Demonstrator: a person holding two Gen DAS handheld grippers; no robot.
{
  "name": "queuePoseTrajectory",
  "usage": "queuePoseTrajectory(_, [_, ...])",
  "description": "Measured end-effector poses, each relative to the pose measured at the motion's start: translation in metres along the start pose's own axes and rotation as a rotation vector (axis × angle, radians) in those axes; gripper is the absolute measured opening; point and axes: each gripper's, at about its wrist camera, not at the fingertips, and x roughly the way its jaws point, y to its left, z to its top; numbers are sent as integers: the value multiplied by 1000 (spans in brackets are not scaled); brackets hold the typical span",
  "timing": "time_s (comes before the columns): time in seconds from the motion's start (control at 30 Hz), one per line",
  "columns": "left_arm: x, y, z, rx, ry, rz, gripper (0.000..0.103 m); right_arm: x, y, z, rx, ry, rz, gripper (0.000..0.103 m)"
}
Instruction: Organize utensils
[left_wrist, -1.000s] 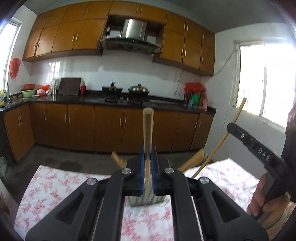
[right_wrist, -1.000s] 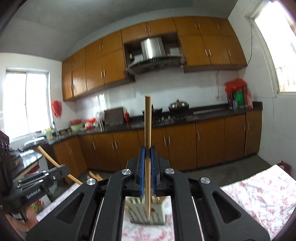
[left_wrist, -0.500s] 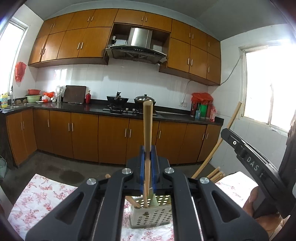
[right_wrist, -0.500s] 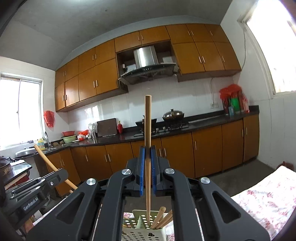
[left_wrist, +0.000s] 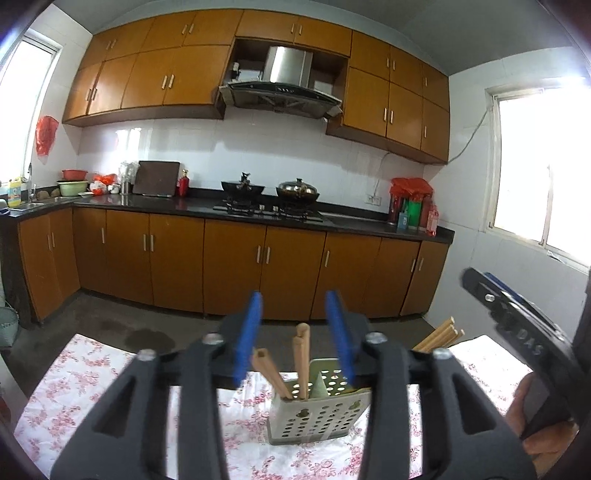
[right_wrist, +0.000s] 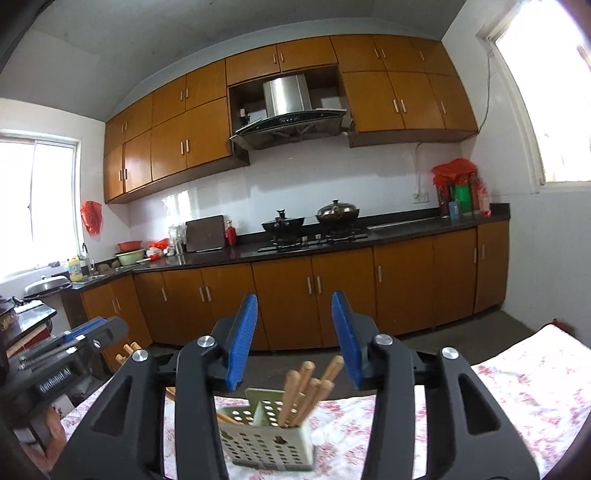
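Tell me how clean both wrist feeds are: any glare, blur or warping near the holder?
Left wrist: window blown out white, cabinets bowed by fisheye, utensil holder and chopsticks sharp. Right wrist: both windows glare white, frame corners darkly vignetted, holder sharp, pads slightly soft.

Only two markings readable. On black body of right tongs, seen at right edge of left wrist view: raised letters "DAS", rest hidden. On black body of left tongs, seen at left edge of right wrist view: small white print, seems "GenRobot.AI", a bit blurred. Labels on bottles at far kitchen counter too small to read.
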Motion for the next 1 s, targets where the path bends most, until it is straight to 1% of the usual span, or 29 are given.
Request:
queuePoseTrajectory(0.03, [-8,2,0,2,-4,7,51,-6,-2,2,-2,-2,-9,58])
queuePoseTrajectory(0.07, [-18,5,-1,8,-9,15,59,-15,-3,4,-8,-6,-24,71])
queuePoseTrajectory(0.1, [-27,7,-2,15,-14,22,69,-24,-4,4,-16,-10,-38,77])
queuePoseTrajectory(0.13, [-36,8,-4,24,-18,32,75,-36,-4,3,-29,-11,-56,88])
queuePoseTrajectory(0.17, [-47,10,-7,39,-21,49,85,-40,-5,1,-39,-9,-68,96])
queuePoseTrajectory(0.2, [-56,9,-11,52,-26,58,91,-49,-5,-2,-53,-6,-85,98])
queuePoseTrajectory(0.23, [-64,9,-15,66,-29,70,94,-58,-3,-7,-68,0,-103,100])
queuePoseTrajectory(0.27, [-73,9,-19,81,-28,85,98,-63,-2,-10,-79,5,-118,101])
queuePoseTrajectory(0.37, [-99,6,-40,139,-21,143,99,-82,6,-27,-132,27,-186,101])
queuePoseTrajectory(0.4, [-107,6,-50,153,-16,165,99,-85,8,-31,-144,32,-189,101])
queuePoseTrajectory(0.5, [-121,8,-70,143,12,174,99,-99,16,-48,-166,66,-174,101])
queuePoseTrajectory(0.57, [-131,9,-86,129,23,175,99,-106,18,-61,-149,94,-140,101])
queuePoseTrajectory(0.63, [-138,11,-100,137,28,201,99,-111,24,-73,-147,122,-136,101])
queuePoseTrajectory(0.7, [-143,10,-115,157,49,229,99,-114,26,-86,-158,153,-130,101])
queuePoseTrajectory(0.77, [-147,8,-127,166,79,217,99,-120,28,-97,-154,172,-126,101])
queuePoseTrajectory(0.9, [-154,6,-146,159,97,215,99,-129,26,-114,-114,176,-134,101])
queuePoseTrajectory(1.0, [-152,6,-153,144,130,205,99,-129,24,-123,-94,214,-126,101])
